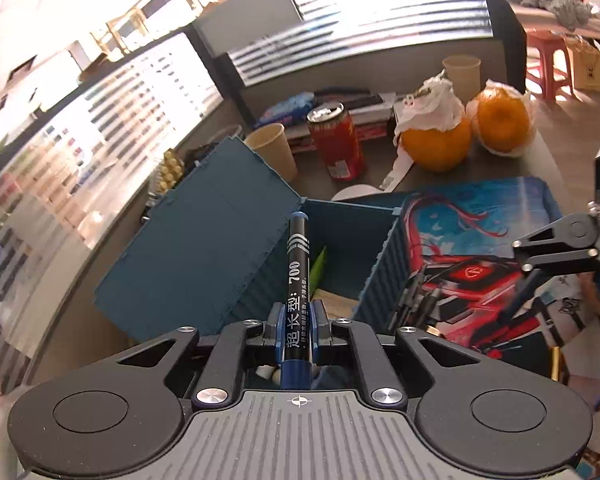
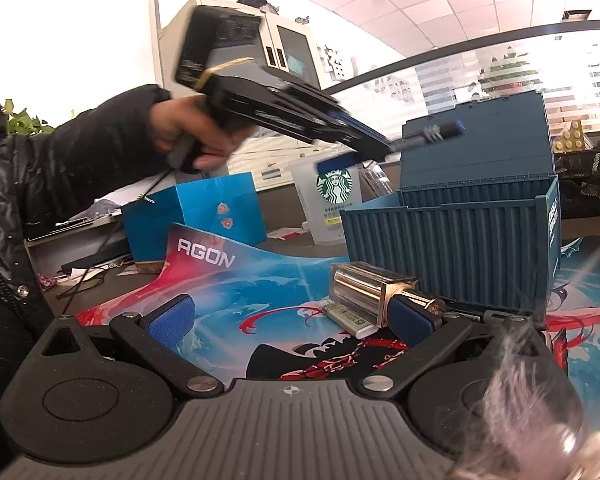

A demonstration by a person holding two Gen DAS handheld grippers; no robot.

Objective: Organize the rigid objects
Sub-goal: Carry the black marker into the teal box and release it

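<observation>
Left wrist view: left gripper [image 1: 298, 334] has its fingers clamped on a black marker [image 1: 298, 276], blue cap pointing straight ahead. Marker tip hangs over the open blue box [image 1: 380, 276], lid [image 1: 204, 240] flipped up to the left of the fingers. Something green [image 1: 320, 266] already sits inside (can't tell what). Drop looks close, not done. Box walls stand either side of the marker line, with open room between them. Beyond the box: red can [image 1: 336, 142], paper cup [image 1: 272, 150], two oranges [image 1: 438, 140], all well clear.

Right wrist view: right gripper [image 2: 296, 322] has fingers spread wide, holding nothing, low over the printed mat [image 2: 260, 276]. Ahead between the fingers lie a shiny metal case [image 2: 364, 290] and a small lighter [image 2: 348, 318]; the case's gold end sits just beside the right finger. Both still outside the box, so at least two items are left. Box wall rises just behind them, so little room beyond them. Left gripper (blurred) is above, marker at the box rim.
</observation>
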